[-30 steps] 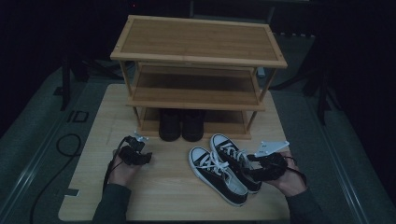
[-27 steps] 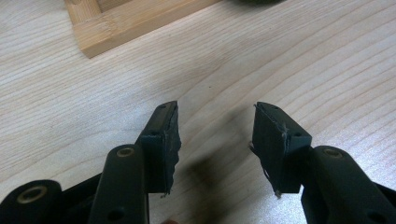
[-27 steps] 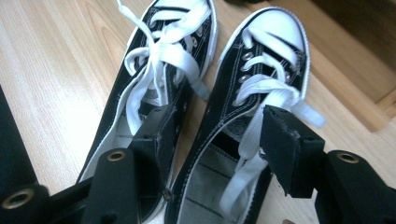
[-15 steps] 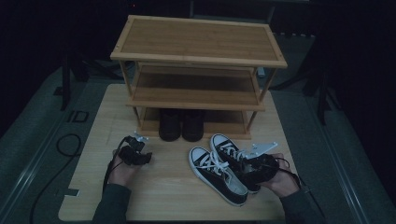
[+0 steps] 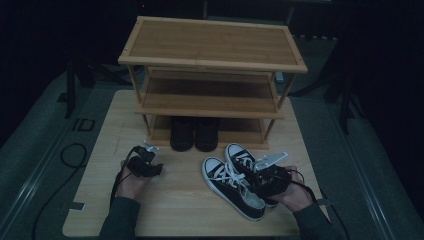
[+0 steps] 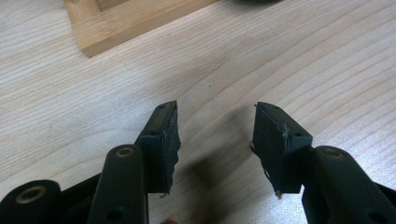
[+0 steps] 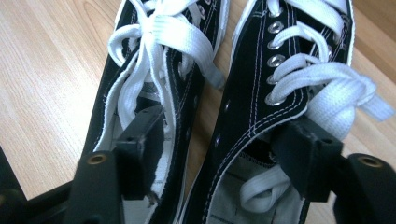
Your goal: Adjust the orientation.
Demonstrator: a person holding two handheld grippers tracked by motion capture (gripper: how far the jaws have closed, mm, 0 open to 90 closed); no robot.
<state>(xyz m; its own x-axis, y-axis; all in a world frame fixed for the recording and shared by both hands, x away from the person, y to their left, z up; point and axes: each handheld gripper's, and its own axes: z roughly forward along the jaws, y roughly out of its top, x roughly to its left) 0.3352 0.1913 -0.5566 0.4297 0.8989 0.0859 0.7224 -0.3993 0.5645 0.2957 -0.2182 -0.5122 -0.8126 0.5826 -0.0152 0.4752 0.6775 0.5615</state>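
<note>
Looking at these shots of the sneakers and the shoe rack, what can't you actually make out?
- Heels of the black sneakers: in the high view the right gripper and hand cover them; the right gripper view cuts them off at its bottom edge.
- Whether the pads press the sneakers' inner walls: unclear in the right gripper view.
- Dark shoes under the shoe rack: too dim for detail.
- Left gripper: open over bare table.
</note>
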